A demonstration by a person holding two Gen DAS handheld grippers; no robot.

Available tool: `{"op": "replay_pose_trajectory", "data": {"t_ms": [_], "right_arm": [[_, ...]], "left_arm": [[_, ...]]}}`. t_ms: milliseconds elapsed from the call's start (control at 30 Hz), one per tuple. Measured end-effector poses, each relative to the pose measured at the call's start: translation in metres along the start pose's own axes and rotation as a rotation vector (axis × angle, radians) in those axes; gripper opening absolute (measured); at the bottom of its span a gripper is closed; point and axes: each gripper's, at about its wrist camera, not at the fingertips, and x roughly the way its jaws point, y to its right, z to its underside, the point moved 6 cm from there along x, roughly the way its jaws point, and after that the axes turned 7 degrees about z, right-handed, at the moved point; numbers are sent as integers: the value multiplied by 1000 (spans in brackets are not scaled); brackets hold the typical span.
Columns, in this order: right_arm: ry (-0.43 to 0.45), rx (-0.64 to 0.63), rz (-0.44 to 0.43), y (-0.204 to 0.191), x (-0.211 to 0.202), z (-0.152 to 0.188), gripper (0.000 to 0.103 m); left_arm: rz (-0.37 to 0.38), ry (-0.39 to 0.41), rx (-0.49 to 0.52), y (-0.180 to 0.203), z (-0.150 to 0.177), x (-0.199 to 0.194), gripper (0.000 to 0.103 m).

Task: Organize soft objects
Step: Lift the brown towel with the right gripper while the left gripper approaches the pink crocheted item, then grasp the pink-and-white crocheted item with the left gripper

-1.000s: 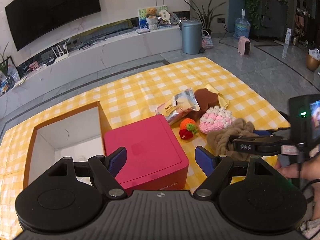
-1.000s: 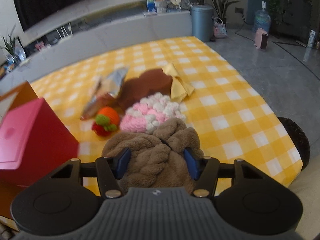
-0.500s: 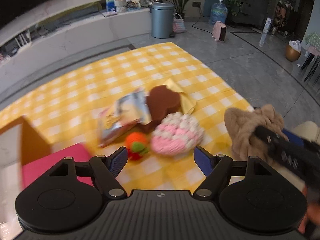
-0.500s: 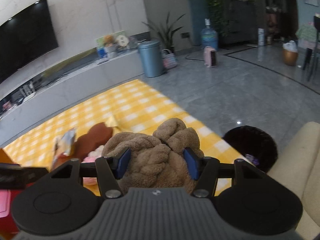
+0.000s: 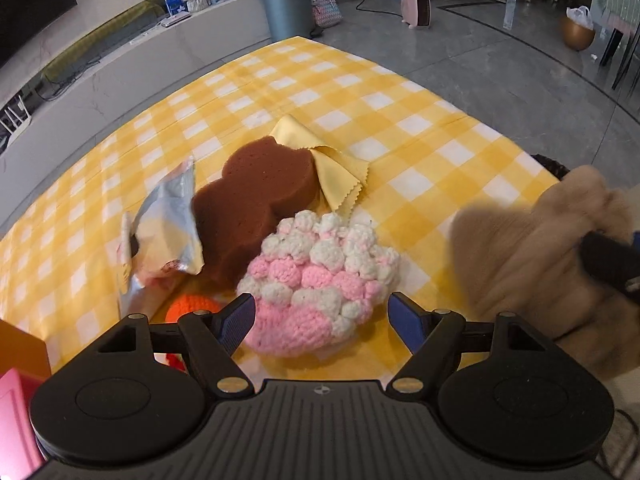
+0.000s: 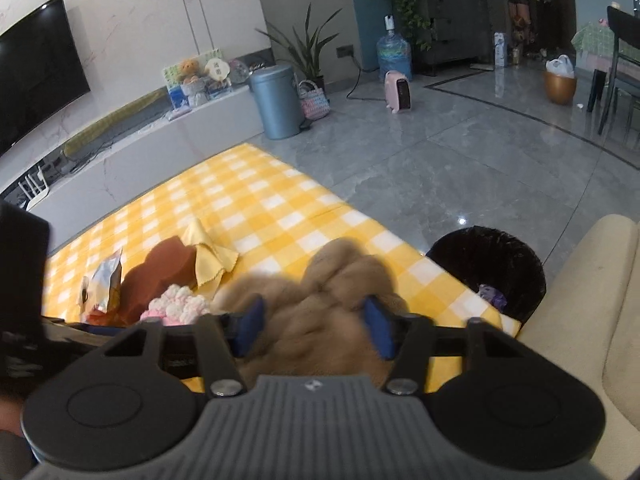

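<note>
Left wrist view: left claw [image 5: 321, 322] is hovering spread around the crochet cake [image 5: 320, 280] on the desk [image 5: 420, 128].
Right claw [image 6: 313, 327]: closing, squeezing the plush scarf [image 6: 340, 280].
Handling: both are looking light, squashy; pinch mid-body.

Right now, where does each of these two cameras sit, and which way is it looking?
Left wrist: on the left gripper, looking down past open fingers at the pink crochet piece on the checked cloth.
Right wrist: on the right gripper, facing the room; its closing jaws squeeze the tan fluffy thing.
Shared: the brown sponge, yellow rag, both soft things.
</note>
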Motion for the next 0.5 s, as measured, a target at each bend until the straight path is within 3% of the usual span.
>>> {"op": "replay_pose_trajectory", "data": {"t_ms": [133, 233, 267, 300, 367, 500], "right_arm": [[1, -2, -19, -1, 0, 1, 42], [-52, -23, -2, -3, 9, 5, 43], [-74, -23, 10, -3, 13, 7, 54], [-92, -10, 28, -1, 17, 7, 72], [-105, 53, 71, 7, 24, 5, 94], [-216, 117, 84, 14, 45, 13, 96]], "left_arm": [[-36, 14, 14, 5, -1, 9, 89], [-75, 21, 45, 9, -3, 15, 87], [-80, 18, 54, 10, -4, 16, 82], [-77, 14, 55, 11, -3, 18, 76], [-72, 19, 56, 11, -2, 18, 73], [-85, 39, 91, 9, 1, 19, 59]]}}
